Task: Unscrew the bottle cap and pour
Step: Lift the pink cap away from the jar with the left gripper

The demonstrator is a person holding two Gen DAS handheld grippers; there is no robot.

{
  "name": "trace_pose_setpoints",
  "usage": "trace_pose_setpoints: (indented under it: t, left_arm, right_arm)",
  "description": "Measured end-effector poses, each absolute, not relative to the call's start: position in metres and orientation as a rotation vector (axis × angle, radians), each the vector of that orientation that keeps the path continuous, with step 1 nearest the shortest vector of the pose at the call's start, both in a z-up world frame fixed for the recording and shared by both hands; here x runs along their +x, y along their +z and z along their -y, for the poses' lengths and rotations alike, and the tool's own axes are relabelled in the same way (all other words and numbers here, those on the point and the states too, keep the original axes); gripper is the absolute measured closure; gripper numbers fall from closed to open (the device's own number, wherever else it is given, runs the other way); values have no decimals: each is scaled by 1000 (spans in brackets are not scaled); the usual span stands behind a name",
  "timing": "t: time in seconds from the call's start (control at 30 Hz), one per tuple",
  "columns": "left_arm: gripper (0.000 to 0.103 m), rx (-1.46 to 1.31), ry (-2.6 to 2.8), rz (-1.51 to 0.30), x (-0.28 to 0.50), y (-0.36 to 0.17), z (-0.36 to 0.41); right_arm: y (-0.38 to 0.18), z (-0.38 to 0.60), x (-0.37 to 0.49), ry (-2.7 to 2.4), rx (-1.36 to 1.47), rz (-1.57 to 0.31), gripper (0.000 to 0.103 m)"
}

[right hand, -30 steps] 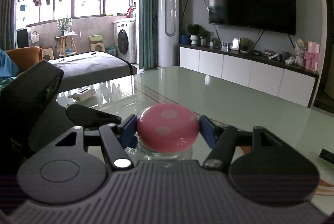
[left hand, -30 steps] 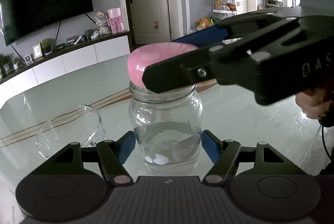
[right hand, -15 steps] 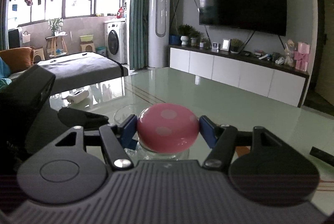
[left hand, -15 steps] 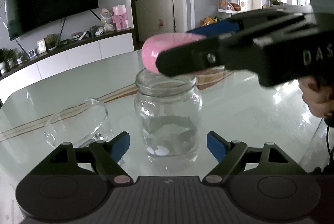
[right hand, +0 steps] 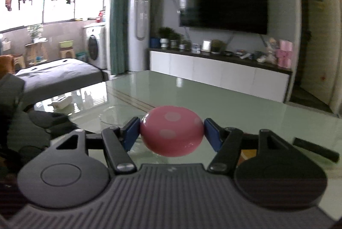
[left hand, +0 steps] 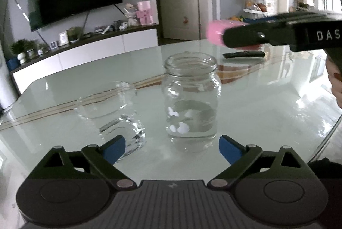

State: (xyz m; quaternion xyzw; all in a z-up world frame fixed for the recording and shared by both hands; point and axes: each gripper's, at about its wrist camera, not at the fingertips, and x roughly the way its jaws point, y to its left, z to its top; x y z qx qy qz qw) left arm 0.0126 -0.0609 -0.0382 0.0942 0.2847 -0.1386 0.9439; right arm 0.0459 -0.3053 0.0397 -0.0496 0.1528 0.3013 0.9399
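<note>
A clear glass jar [left hand: 190, 100] with some water stands open and upright on the glass table. My left gripper [left hand: 171, 148] is open, pulled back from the jar, its blue pads [left hand: 229, 151] wide of it. My right gripper [right hand: 172, 132] is shut on the pink spotted cap [right hand: 171, 134]. In the left wrist view the cap [left hand: 215, 34] is held in the air up and to the right of the jar's mouth. A clear glass bowl [left hand: 111, 109] sits left of the jar.
A black remote control [left hand: 243, 55] lies on the table behind the jar; it also shows in the right wrist view [right hand: 316, 148]. The table's right edge [left hand: 329, 132] curves near my right hand. A TV and a low cabinet stand beyond the table.
My left gripper let go of the jar, opened and drew back. My right gripper lifted the pink cap off the jar and carried it up and to the right.
</note>
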Motion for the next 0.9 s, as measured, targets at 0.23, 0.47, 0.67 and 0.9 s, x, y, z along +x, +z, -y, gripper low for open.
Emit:
trace_pose_setpoints:
  t: [0.23,0.47,0.67,0.9]
  left_arm:
    - [1,155,-196,-588,8,-38,53]
    - [0,138,-134,-583,10,-35,51]
    - [0,122,-103,-578,11,-34,48]
    - [0,117,-90,-584,12,-34,49]
  right_arm:
    - [8,309,46,485,-95,-395,38]
    - [-27,306,53,400,-40,-479,38]
    - [-38,305,58,366,-18,-499,38]
    - [-50,303,60,352,-28,-534,38]
